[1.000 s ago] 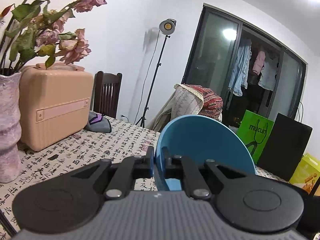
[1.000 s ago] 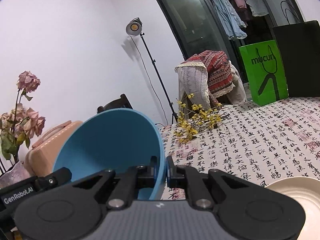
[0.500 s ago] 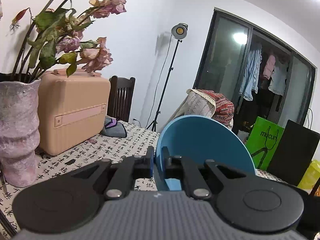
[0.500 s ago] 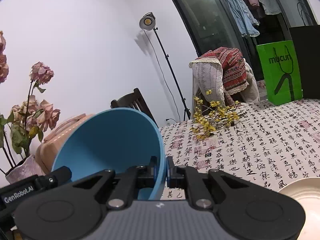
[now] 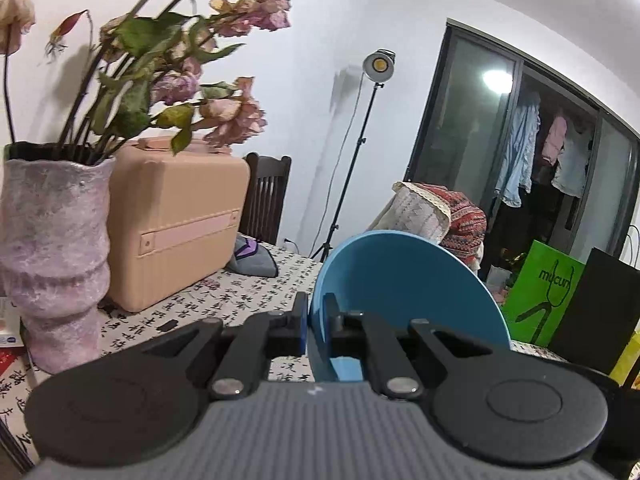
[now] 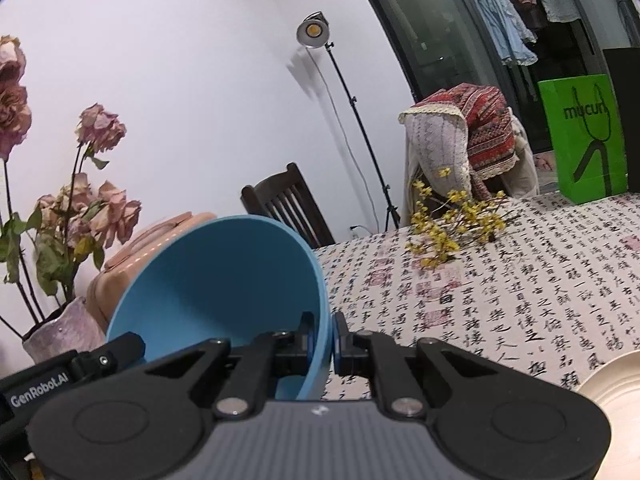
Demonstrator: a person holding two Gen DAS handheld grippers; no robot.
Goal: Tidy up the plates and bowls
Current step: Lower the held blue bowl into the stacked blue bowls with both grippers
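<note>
A blue bowl [image 5: 404, 292] is held by both grippers above the table. My left gripper [image 5: 316, 320] is shut on its left rim, the bowl's hollow opening to the right. In the right wrist view my right gripper [image 6: 326, 334] is shut on the right rim of the same blue bowl [image 6: 224, 280]. The left gripper's black body [image 6: 76, 364] shows at the lower left of that view. A cream plate [image 6: 616, 392] lies on the table at the lower right, partly cut off by the frame.
A purple vase [image 5: 56, 248] of dried roses stands close on the left, beside a peach case [image 5: 176, 224]. A grey pouch [image 5: 252, 260] lies behind. Yellow flower sprigs [image 6: 452, 220] lie on the calligraphy tablecloth [image 6: 520, 288]. A green bag [image 6: 584, 136] and chairs stand at the far edge.
Both grippers have moved left and lower with the bowl; the vase and case have come closer in the left wrist view. The grips are unchanged.
</note>
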